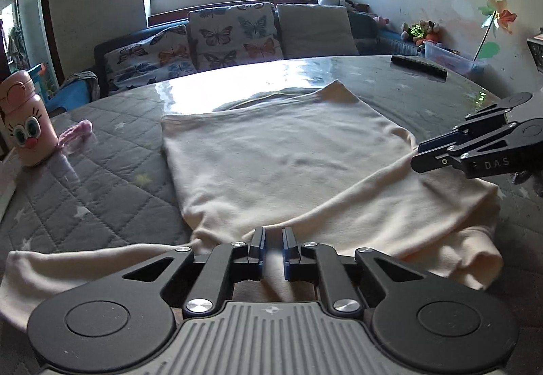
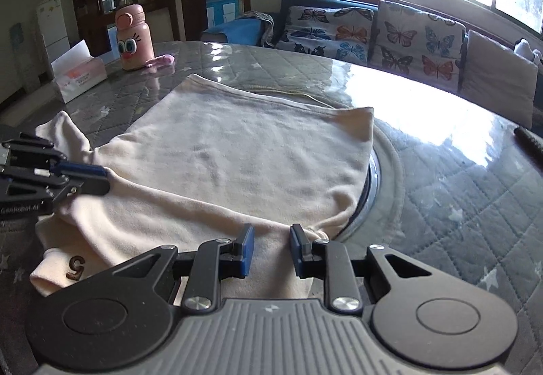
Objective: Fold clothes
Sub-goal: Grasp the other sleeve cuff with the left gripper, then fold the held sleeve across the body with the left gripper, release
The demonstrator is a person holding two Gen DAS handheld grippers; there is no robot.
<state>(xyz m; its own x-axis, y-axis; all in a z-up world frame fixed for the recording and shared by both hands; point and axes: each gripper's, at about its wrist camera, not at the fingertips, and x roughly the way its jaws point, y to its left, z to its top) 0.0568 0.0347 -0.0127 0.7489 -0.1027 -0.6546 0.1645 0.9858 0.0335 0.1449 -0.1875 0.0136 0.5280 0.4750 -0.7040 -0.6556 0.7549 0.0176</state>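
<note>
Closest to us, our left gripper (image 1: 272, 246) has its jaws narrow with a gap, over the cream shirt (image 1: 271, 154); our right gripper (image 2: 270, 247) is wider apart. The shirt's spread on the quilted table (image 2: 441, 205), pink bottle (image 2: 133, 37) further back.

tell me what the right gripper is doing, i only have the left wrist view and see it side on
Observer: The right gripper has its jaws apart, with the near edge of the cream garment lying between its fingers.
Operator: any print on the garment
Observer: Yes, a dark number 5 on the bunched part, nearer the camera than the left gripper.
Operator: anything beside the pink bottle
Observer: A white tissue box stands on the table next to the pink bottle.
</note>
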